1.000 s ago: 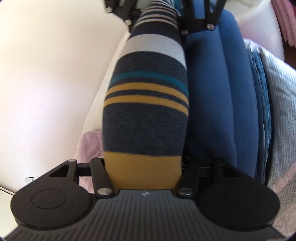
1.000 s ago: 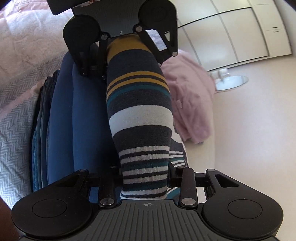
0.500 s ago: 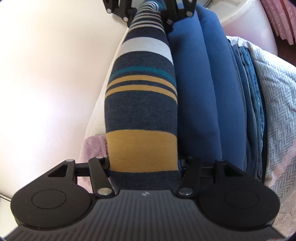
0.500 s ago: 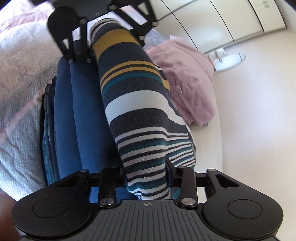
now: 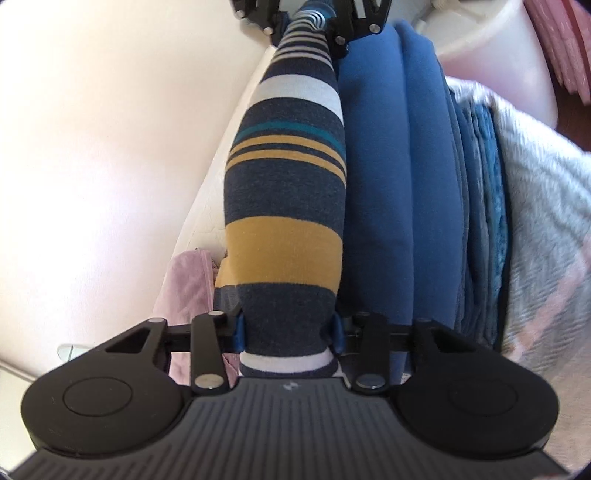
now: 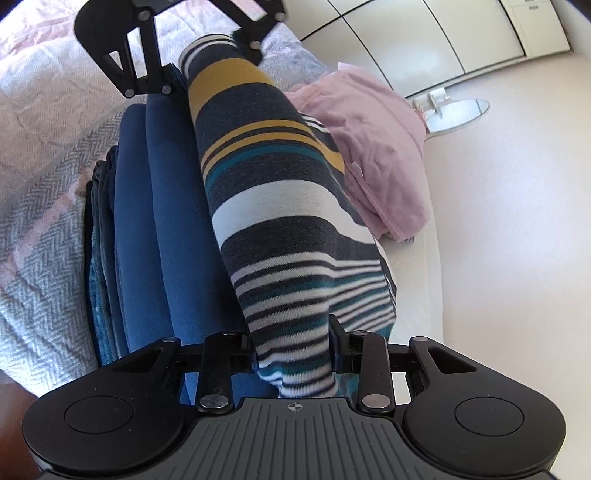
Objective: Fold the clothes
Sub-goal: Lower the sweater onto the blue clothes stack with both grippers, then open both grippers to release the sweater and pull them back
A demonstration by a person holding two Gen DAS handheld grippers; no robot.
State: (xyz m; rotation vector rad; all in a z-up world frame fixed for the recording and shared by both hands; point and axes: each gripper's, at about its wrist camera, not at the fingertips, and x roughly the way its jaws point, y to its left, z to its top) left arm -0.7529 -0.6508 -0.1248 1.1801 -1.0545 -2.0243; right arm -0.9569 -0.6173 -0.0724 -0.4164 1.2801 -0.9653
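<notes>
A striped garment (image 5: 288, 192) in navy, mustard, white and teal is stretched taut between my two grippers. My left gripper (image 5: 288, 328) is shut on its navy and mustard end. My right gripper (image 6: 295, 350) is shut on its thin-striped end (image 6: 291, 280). Each gripper shows at the top of the other's view: the right one in the left wrist view (image 5: 310, 18), the left one in the right wrist view (image 6: 207, 62). The garment hangs just above a stack of folded blue clothes (image 5: 399, 177), which also shows in the right wrist view (image 6: 155, 221).
The blue stack lies on a grey herringbone blanket (image 6: 40, 206) with pink stripes. A crumpled pink garment (image 6: 373, 147) lies beside it near the bed's edge. A white tub (image 5: 498, 48) stands beyond the stack. Pale floor (image 6: 498, 221) and white cupboards lie past the bed.
The two grippers have moved apart, so the striped garment is stretched longer. More of it has slid through the left jaws: the mustard band now lies well forward of them.
</notes>
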